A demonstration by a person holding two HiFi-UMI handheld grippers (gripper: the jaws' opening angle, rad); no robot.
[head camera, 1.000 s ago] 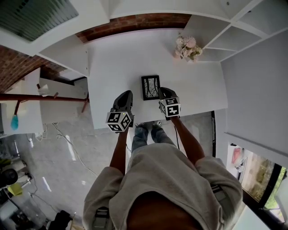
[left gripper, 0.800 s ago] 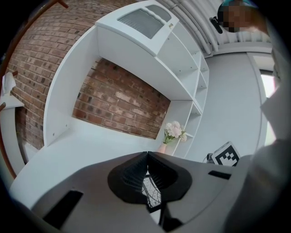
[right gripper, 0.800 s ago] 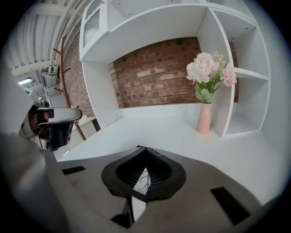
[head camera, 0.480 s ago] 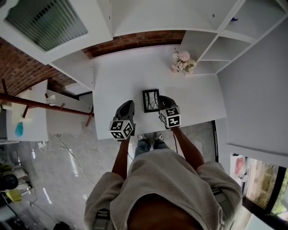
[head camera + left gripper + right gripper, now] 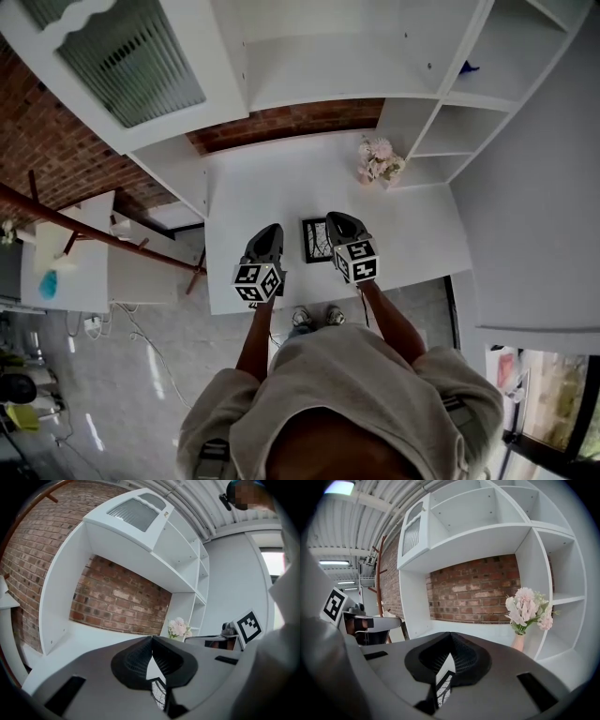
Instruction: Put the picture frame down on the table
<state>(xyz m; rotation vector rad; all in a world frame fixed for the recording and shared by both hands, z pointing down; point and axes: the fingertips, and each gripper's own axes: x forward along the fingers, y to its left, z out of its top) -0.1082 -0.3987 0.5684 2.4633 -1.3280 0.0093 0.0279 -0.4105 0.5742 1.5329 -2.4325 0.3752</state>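
a person standing at a white table (image 5: pixel 281 187) holds a two-jaw gripper in each hand, seen from a head camera looking steeply down. the picture frame (image 5: pixel 315 240), black-edged with a branch drawing on a pale ground, rests on the table near its front edge, face towards the camera, between the two grippers. the left gripper (image 5: pixel 272 232) is just to its left and apart from it. the right gripper (image 5: pixel 340 219) overlaps the frame's right edge in this view; whether it touches cannot be told.

in the left gripper view the left gripper's (image 5: pixel 152 638) jaws are closed tip to tip with nothing clamped; a sliver of the frame (image 5: pixel 160 695) shows through the slit under the tips. the right gripper view shows the same: the right gripper's (image 5: pixel 450 633) jaws are pressed together and empty, with a corner of the frame (image 5: pixel 442 684) visible through the gap below.

a vase of pink flowers (image 5: pixel 378 161) stands at the table's far right corner, beside white shelves (image 5: pixel 469 122) and in front of a brick wall (image 5: pixel 281 125).
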